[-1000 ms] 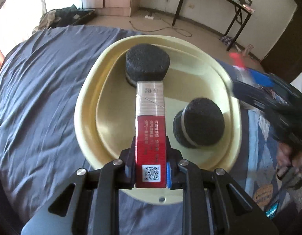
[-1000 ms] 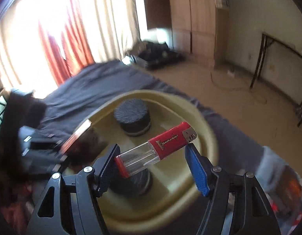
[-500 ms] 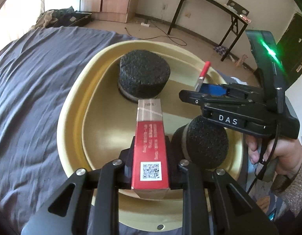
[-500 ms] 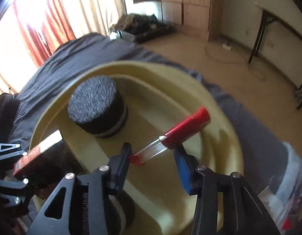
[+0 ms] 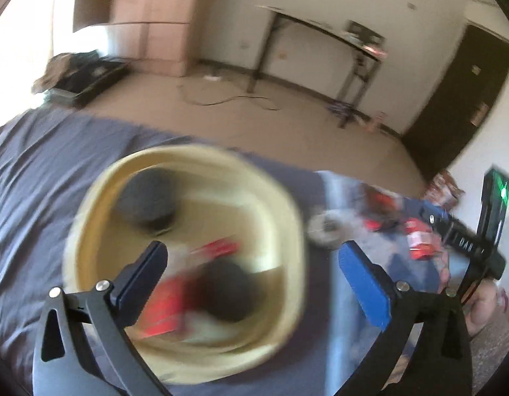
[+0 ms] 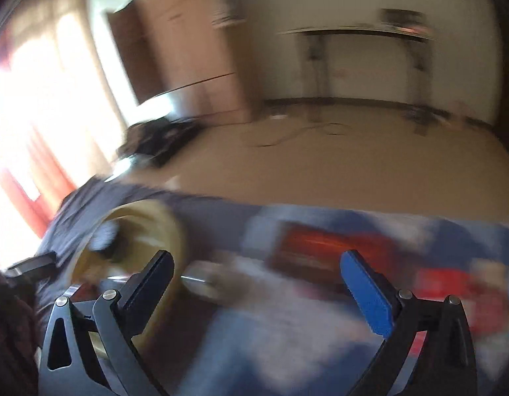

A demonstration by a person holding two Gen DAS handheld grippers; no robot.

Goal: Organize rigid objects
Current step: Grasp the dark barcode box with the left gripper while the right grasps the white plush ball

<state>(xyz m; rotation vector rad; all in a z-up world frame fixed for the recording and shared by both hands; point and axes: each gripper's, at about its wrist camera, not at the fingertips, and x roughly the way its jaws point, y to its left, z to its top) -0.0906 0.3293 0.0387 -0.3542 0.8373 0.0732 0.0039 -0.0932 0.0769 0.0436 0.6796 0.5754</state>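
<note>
Right tongs (image 6: 256, 283) just opened — empty, above blurred clutter.

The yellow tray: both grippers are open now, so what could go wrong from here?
1. The yellow tray lies on soft bedding, so it may tip under a push.
2. The red box leans by a black puck; it could slide.
3. The right gripper sweeps over blurred clutter and might knock something.
</note>
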